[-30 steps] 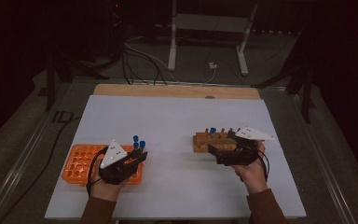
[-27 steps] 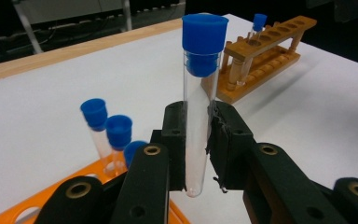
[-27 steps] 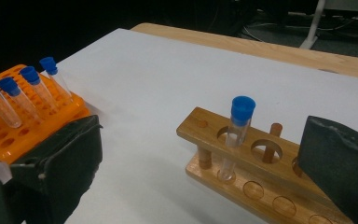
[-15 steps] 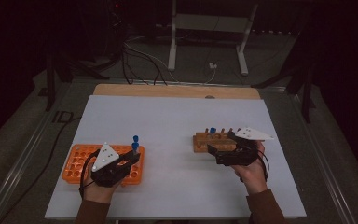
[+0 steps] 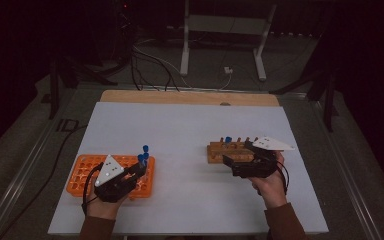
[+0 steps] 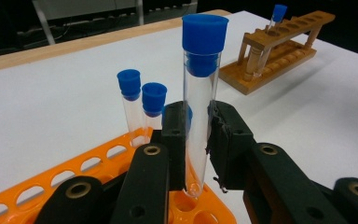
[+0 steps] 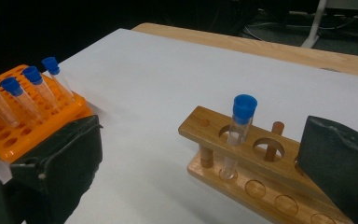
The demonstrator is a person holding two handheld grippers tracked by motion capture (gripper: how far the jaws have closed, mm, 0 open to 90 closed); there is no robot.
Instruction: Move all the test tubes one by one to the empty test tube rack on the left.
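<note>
Left gripper view: a blue-capped tube (image 6: 198, 107) is clamped by the left claw (image 6: 196, 140), just above the orange rack (image 6: 98, 161); tilted, it could snag neighbouring tubes (image 6: 142, 105). The right claw (image 7: 200, 158) is spread open beside the wooden rack (image 7: 261, 172).

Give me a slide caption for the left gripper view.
Left gripper clamps a blue-capped test tube just above the orange rack.

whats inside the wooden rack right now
One blue-capped test tube stands upright in a hole of the wooden rack; the holes beside it are empty. The right tool's pad covers the rack's far end.
</note>
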